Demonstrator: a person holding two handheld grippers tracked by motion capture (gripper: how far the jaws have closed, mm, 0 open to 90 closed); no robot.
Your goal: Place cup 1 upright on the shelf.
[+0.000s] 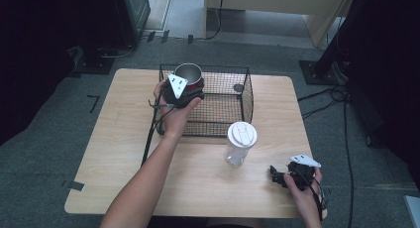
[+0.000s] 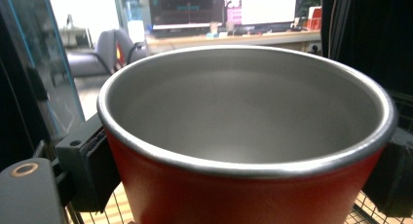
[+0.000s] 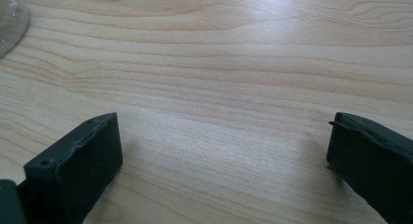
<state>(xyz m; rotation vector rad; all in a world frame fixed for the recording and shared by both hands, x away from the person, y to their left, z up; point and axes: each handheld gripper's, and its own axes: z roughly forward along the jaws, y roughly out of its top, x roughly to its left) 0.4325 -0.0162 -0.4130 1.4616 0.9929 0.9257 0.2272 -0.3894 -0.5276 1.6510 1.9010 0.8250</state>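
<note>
Left gripper view puts the two black jaws hard against either side of a red mug [image 2: 243, 195], clasping it just under its steel rim, with the bare metal inside open to the camera. Wire mesh shows beneath the mug at the bottom corners. From the high view, the left gripper [image 1: 190, 91] holds this mug at the near-left corner of a black wire basket [image 1: 246, 96], at or above its left rim; whether the mug rests on the basket floor cannot be told. The left hand [image 1: 174, 111] wraps the gripper from the near side.

Right gripper view shows its jaws spread wide with nothing between them, bare wood grain of the table [image 3: 234, 63] under them. In the high view the right gripper [image 1: 280, 174] sits low at the table's near-right corner, grasped by the right hand [image 1: 302, 188]. A clear bottle [image 1: 239, 143] with a white lid stands upright between basket and right gripper, just in front of the basket's near wall.
</note>
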